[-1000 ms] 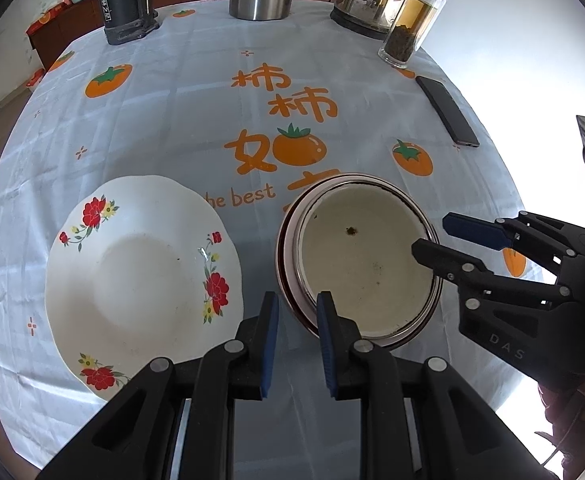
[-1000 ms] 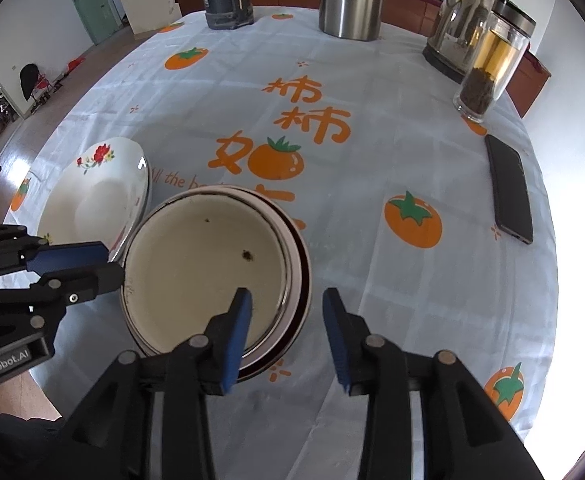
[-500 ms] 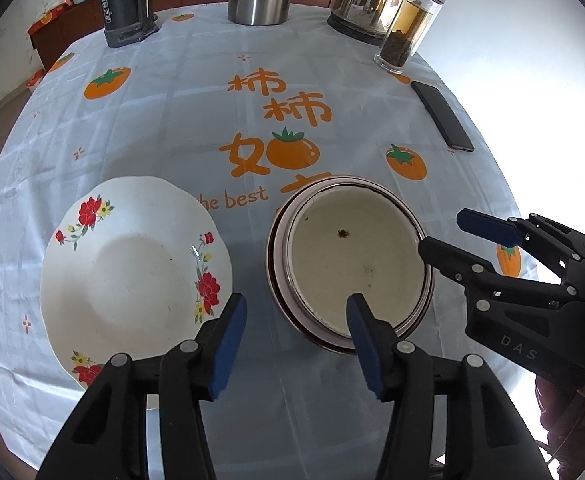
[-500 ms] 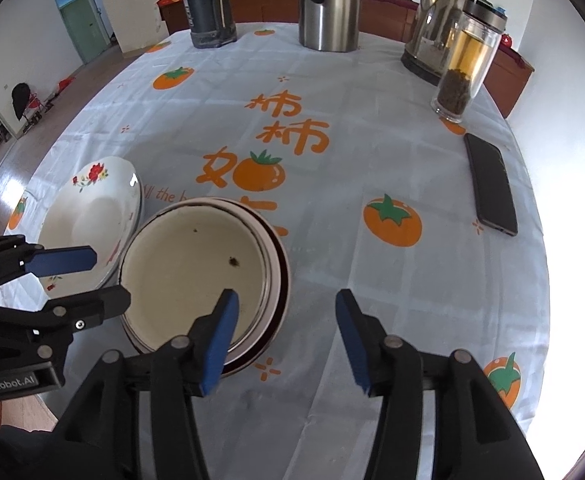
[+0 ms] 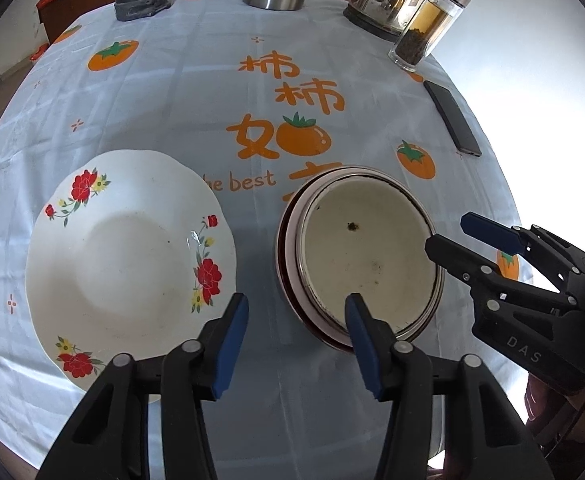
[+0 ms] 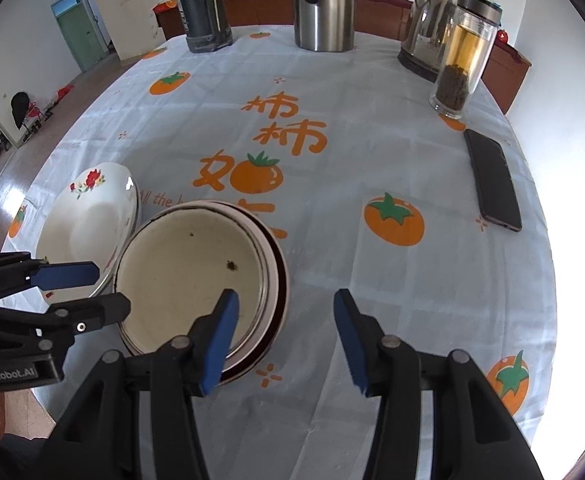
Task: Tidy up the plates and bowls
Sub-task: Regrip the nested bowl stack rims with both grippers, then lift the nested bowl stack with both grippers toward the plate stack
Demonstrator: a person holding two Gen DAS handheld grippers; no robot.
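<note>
On the round table, both grippers are hanging spread wide and gripping nothing. The left gripper (image 5: 296,340) is hovering over the gap between the two pieces of crockery, its blue-padded fingers (image 5: 234,334) apart, one near the flowered plate (image 5: 128,256) and the other just over the near rim of the nested bowls (image 5: 358,256). The right gripper (image 6: 286,338) is sitting at the opposite side of those bowls, equally slack, one pad above the bowl's edge and the other over bare tablecloth (image 6: 372,160).

To my eye the bowls are already dealt with: a cream enamel-looking bowl with a thin metal rim is sitting inside a wider, dark-edged one, slightly off-centre, so the open jaws look like a finished placement rather than a grasp being set up. The plate is lying just beside the stack, apparently not touching it, and looks like the remaining piece.

That plate is glossy white with a wavy lip, a deep well and red flower sprigs. The inner bowl is matt, with a few dark specks on its floor. Underneath, the cloth is thin, creased and printed with orange persimmons; a phone (image 6: 492,180) and tea jar (image 6: 462,68) are standing well away.
</note>
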